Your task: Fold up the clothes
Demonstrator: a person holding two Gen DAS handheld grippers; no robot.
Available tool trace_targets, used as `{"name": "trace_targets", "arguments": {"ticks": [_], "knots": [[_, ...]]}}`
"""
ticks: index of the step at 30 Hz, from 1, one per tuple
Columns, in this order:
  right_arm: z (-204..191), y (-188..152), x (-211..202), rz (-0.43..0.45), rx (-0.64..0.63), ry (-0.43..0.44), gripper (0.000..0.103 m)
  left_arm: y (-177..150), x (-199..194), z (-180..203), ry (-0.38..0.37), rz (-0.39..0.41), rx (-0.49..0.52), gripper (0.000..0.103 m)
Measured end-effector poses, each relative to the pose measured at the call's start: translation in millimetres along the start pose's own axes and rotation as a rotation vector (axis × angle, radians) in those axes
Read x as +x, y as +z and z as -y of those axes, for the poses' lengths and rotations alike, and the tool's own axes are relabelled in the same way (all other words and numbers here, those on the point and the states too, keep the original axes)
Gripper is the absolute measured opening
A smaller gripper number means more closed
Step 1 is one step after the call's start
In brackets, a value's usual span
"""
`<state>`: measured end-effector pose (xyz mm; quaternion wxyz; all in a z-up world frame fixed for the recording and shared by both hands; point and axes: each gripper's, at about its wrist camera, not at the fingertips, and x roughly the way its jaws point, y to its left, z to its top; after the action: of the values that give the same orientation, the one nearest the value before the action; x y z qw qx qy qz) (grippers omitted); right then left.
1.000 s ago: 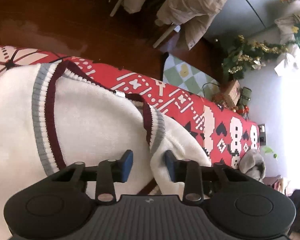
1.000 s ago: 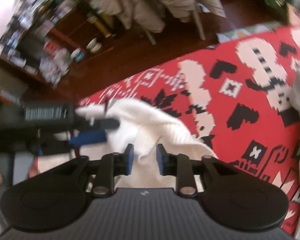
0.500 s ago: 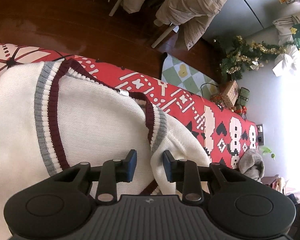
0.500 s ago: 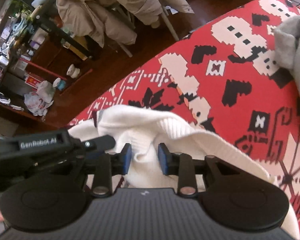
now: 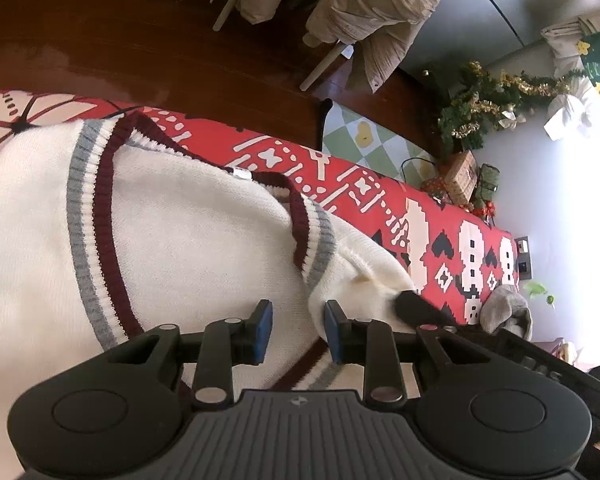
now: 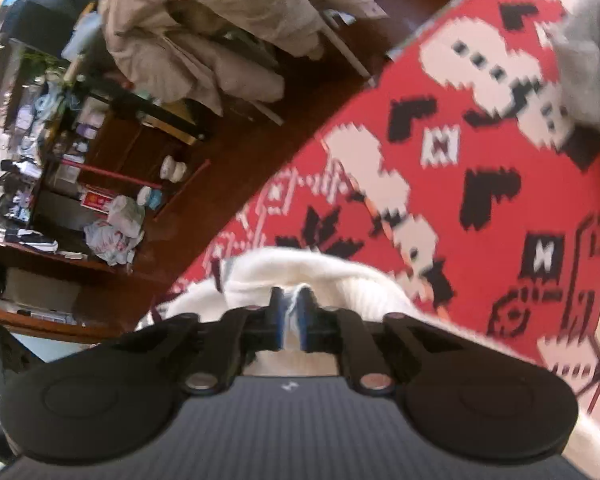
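We have the cream V-neck sweater spread on the red patterned table, no fold finished yet. Our right tool is clenched on its shoulder edge; our left tool straddles fabric near the collar, grip uncertain.

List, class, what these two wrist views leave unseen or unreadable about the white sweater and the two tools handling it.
- Sweater hem and sleeves: left wrist view, cut off by the frame edge and the left gripper body.
- Left grip: jaws apart; contact with the knit unclear.
- Right gripper: jaws just closed on knit; which part, hidden by the tool.
- Grey garment: right wrist view, blurred and cut off.
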<state>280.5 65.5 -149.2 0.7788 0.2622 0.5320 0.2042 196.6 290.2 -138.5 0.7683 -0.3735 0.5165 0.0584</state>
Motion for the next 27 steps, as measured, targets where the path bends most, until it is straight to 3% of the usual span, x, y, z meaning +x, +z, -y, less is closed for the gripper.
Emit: {"name": "trace_targets", "arguments": {"ticks": [5,9,14,17,19,20,23,27], "knots": [[-29.4,-2.4,-30.0,0.106,-0.274,-0.080,0.001,-3.4,-11.2,15.3,-0.034,0.011,0.061,0.033],[-40.1,10.1,-44.2,0.189,-0.458,-0.106,0.001,-2.4,-17.3,20.9,-0.050,0.023,0.055,0.034],[-30.0,44.2,-33.8,0.191,-0.458,-0.140,0.001,-1.3,-17.4,19.8,-0.027,0.028,0.049,0.034],[-15.9,60.1,-12.5,0.127,-0.445,-0.152,0.002,-2.4,-17.3,16.3,-0.018,0.025,0.044,0.035],[-4.1,67.8,-2.8,0.064,-0.418,-0.116,0.004,-3.9,-18.2,13.5,-0.012,0.022,0.042,0.035],[1.2,71.1,-3.8,0.062,-0.396,-0.108,0.010,-5.1,-19.6,11.8,-0.007,0.023,0.044,0.035],[14.0,78.7,-14.0,0.089,-0.349,-0.112,0.012,-8.5,-23.7,7.3,-0.006,0.027,0.045,0.035],[4.9,74.9,-29.7,0.067,-0.483,-0.071,0.012,-12.6,-27.2,2.9,0.007,0.032,0.061,0.034]]}}
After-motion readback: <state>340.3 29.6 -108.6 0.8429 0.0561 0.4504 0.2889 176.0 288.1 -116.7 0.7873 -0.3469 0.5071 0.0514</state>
